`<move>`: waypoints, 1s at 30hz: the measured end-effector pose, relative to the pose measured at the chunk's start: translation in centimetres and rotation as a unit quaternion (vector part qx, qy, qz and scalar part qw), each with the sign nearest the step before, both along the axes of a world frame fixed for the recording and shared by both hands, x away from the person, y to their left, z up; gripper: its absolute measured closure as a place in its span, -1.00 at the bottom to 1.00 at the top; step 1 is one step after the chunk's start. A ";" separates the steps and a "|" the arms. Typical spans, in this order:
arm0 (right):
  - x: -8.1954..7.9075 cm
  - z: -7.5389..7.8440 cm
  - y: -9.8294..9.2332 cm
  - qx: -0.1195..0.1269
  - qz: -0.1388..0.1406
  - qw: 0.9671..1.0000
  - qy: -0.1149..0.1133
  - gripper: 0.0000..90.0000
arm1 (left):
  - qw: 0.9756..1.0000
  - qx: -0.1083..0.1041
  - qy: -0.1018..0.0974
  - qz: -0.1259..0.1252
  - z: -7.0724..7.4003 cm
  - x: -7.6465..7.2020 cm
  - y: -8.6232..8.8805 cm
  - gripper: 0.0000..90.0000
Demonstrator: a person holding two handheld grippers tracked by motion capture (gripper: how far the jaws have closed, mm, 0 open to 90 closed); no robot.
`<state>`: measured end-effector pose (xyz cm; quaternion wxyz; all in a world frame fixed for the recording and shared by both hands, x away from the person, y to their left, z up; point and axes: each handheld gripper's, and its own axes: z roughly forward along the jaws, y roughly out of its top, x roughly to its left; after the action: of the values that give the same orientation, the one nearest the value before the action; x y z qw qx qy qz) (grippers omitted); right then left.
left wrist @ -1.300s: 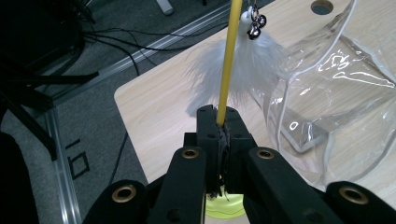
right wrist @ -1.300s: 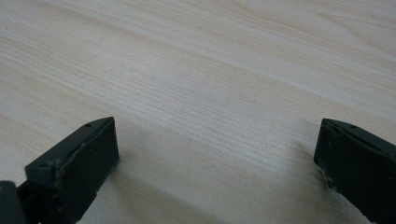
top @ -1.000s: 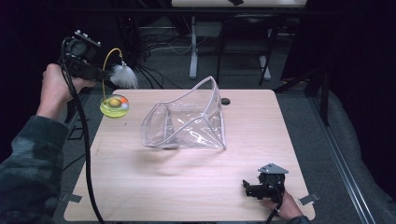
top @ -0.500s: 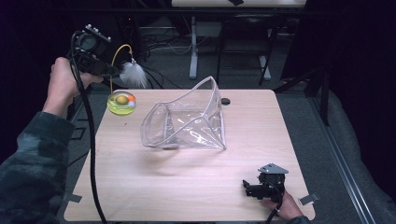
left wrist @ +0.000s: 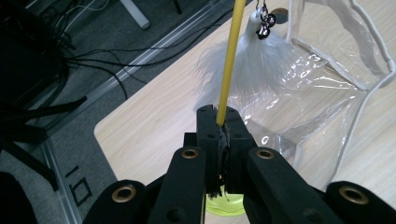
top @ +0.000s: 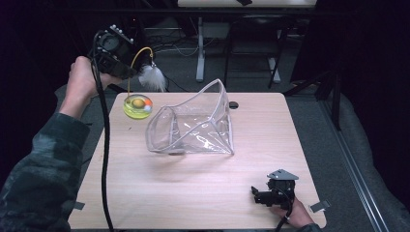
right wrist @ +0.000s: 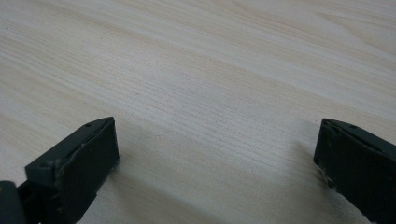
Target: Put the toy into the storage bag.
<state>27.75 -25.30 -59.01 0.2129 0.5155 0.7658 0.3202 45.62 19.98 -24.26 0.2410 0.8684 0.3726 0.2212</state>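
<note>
A cat toy hangs in the air over the table's far left corner: a thin yellow wand [top: 134, 62] [left wrist: 229, 60] with a white feather [top: 153, 77] [left wrist: 252, 70] at its tip and a yellow-green base [top: 137, 106] holding a small ball. My left gripper [top: 123, 71] [left wrist: 219, 123] is shut on the yellow wand. A clear plastic pouch [top: 193, 123] [left wrist: 336, 79] lies open in the middle of the table. My right gripper [top: 257, 195] [right wrist: 217, 158] rests low at the near right of the table, jaws wide apart with bare wood between them.
The wooden table [top: 203, 193] stands on a grey floor. Cables and a table leg [top: 199, 53] lie beyond its far edge. A small dark spot [top: 234, 104] sits on the table behind the pouch.
My left gripper has lifted and carried the cat toy to the right, toward the pouch's open side. The right gripper has stayed put.
</note>
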 end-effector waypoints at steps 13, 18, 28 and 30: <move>0.0 0.0 0.0 0.000 0.000 1.000 0.001 -1.00 | 0.999 0.000 0.018 -0.033 -1.5 0.8 -3.5 0.96; 0.0 0.0 0.0 0.000 0.000 1.000 0.001 -1.00 | 0.999 -0.003 0.026 -0.044 -2.3 1.1 -4.8 0.96; 0.0 0.0 0.0 -0.002 -0.001 1.000 0.000 -1.00 | 0.997 -0.017 0.043 -0.064 -4.3 1.5 -6.8 0.96; 0.0 0.0 0.0 -0.001 0.000 1.000 0.000 -1.00 | 0.996 -0.015 0.051 -0.067 -4.9 1.7 -7.3 0.96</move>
<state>27.75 -25.30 -59.00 0.2139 0.5155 0.7659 0.3191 47.30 12.72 -29.13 0.2487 0.8979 0.3289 0.1543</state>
